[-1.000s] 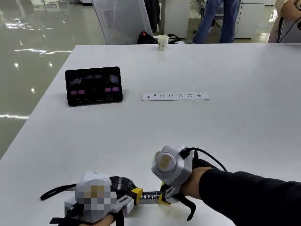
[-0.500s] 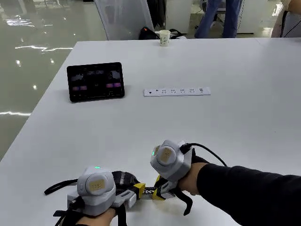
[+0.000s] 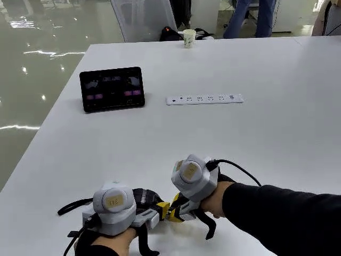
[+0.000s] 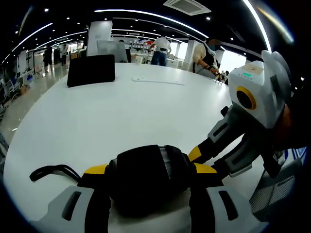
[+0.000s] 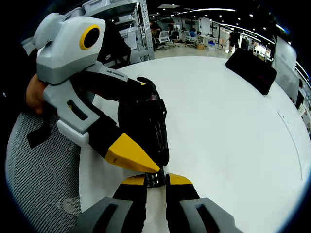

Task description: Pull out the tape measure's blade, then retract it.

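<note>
Big white table (image 3: pixel 277 128), matte, evenly lit. Glossy pale-green floor (image 3: pixel 32 69) on its left, mirroring the ceiling lights. Beyond the far edge: grey chair back (image 3: pixel 139 18), black bag (image 3: pixel 171 35), a person's legs in jeans (image 3: pixel 248 13). Left gripper view: dark ceiling, long curved light strips (image 4: pixel 146 13), spot lamps, people (image 4: pixel 158 48) standing at the far end. Right gripper view: metal shelving (image 5: pixel 127 30), office chairs (image 5: pixel 170 36) farther back, white mesh (image 5: pixel 43 165) beside the table edge.
</note>
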`<state>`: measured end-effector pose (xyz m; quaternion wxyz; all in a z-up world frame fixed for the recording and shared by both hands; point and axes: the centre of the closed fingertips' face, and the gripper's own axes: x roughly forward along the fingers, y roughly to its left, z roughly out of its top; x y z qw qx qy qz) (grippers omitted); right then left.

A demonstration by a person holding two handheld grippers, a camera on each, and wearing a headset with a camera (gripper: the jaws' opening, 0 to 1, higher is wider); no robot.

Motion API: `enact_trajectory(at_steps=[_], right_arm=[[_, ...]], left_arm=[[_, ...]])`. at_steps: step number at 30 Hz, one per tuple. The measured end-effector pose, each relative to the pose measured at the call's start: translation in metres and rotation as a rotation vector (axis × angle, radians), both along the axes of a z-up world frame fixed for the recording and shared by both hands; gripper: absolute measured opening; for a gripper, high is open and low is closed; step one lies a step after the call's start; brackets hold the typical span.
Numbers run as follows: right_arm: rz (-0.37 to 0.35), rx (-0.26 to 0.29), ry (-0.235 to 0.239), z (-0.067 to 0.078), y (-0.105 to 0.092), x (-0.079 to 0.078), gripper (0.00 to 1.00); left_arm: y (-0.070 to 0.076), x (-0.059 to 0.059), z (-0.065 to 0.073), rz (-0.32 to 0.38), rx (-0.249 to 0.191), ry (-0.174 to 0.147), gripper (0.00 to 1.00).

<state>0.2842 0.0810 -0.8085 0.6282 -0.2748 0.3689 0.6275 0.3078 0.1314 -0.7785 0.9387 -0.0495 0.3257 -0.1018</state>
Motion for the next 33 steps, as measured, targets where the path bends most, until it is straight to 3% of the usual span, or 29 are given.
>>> enact_trajectory(at_steps=[13,18,27,33], right_arm=[[0.034,0.030,-0.007,0.0005,0.0065,0.0017,0.12],[0.076,0.027,-0.040,0.0004,0.0072,0.0034,0.12],[0.091,0.042,-0.037,-0.0002,0.0075,0.0032,0.12],[0.133,0.035,-0.105,-0.0013,0.0082,0.0014,0.12]], left_arm=[[0.0003,0.0009,-0.0008,0.010,0.000,0.005,0.61],[0.0011,0.0013,-0.0009,0.028,0.002,0.008,0.61],[0.0009,0.0016,-0.0006,0.026,0.001,0.003,0.62],[0.0005,0.0012,-0.0010,0.026,-0.001,0.005,0.62]])
